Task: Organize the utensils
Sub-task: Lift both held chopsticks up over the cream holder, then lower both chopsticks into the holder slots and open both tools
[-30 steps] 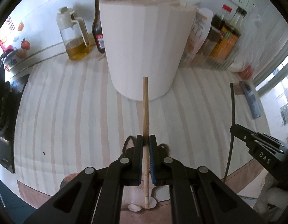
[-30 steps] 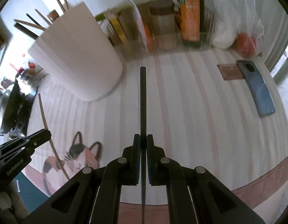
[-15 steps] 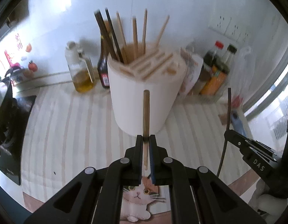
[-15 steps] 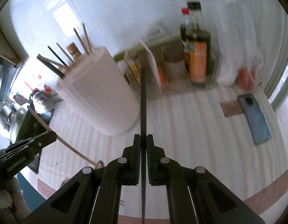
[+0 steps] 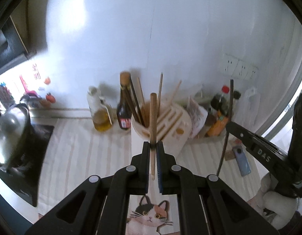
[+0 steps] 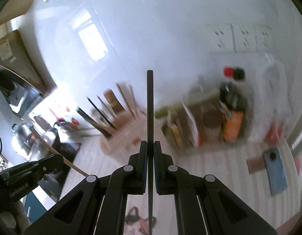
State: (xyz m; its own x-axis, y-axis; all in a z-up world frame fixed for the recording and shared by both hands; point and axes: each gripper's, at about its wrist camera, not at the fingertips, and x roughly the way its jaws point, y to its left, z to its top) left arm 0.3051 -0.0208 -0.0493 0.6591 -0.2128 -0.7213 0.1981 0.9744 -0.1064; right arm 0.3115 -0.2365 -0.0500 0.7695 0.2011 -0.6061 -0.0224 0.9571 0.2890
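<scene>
Left gripper (image 5: pixel 153 146) clenched on our wooden chopstick (image 5: pixel 152 117); right gripper (image 6: pixel 150 146) on black chopstick (image 6: pixel 150 105). Risk: tips miss holder (image 5: pixel 170 123) slots, sticks pivot.

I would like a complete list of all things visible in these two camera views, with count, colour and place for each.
wooden chopstick: one, light brown, clamped in the left tongs
black chopstick: one, clamped in the right tongs
utensil holder: one, white, slotted top, middle of the counter by the wall
chopsticks in holder: several, brown and black, standing upright
oil jug: one, clear with yellow oil, left of the holder
dark sauce bottle: one, red label, beside the jug
bottles: two, red and black caps, right of the holder
phone: one, blue, flat on the counter at right
kettle: one, silver, far left
cat mat: one, near edge
left tongs: black, shut
right tongs: black, shut
</scene>
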